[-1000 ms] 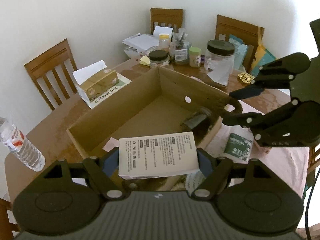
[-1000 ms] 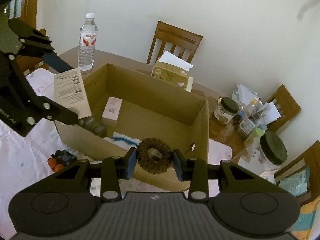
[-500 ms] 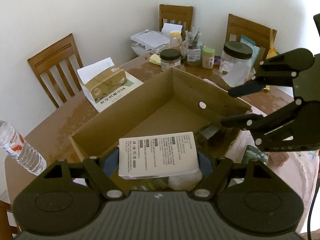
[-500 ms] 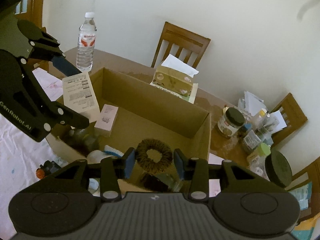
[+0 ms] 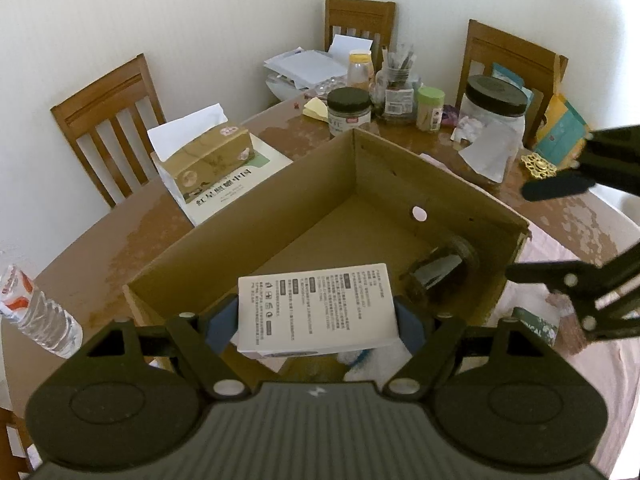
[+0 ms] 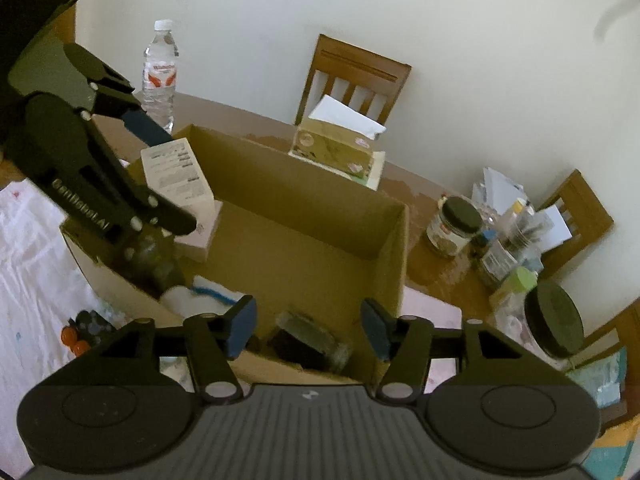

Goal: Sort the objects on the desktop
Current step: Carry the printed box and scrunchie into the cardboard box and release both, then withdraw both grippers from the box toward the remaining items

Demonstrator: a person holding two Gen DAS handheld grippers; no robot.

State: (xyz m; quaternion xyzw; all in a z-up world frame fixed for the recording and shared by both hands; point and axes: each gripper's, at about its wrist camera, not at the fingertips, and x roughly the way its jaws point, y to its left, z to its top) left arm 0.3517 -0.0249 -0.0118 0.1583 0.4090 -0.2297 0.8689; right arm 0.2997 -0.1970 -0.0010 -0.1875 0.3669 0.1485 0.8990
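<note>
An open cardboard box (image 5: pixel 460 176) (image 6: pixel 396 240) sits on the brown table. My left gripper (image 5: pixel 316 320) (image 6: pixel 176 180) holds a white printed box (image 5: pixel 316 308) (image 6: pixel 176 176) over the near left part of the cardboard box; its jaws are just starting to open, the pads still on the box. My right gripper (image 6: pixel 308 324) (image 5: pixel 520 232) hangs over the near right corner with its jaws opening and nothing between them. Below it, a brown scrunchie (image 5: pixel 464 250) lies against a dark jar (image 5: pixel 434 272) (image 6: pixel 310 344) inside the box.
A small pink box (image 6: pixel 200 236) and a white cloth (image 6: pixel 200 292) also lie in the cardboard box. Around it stand a tissue box (image 5: pixel 208 160), a water bottle (image 6: pixel 160 76), several jars (image 5: pixel 348 110) and wooden chairs (image 5: pixel 112 128). An orange-black toy (image 6: pixel 76 332) lies outside.
The right gripper moved forward over the box, opened, and the brown scrunchie dropped from it into the corner. The left gripper carried the white box further over the cardboard box.
</note>
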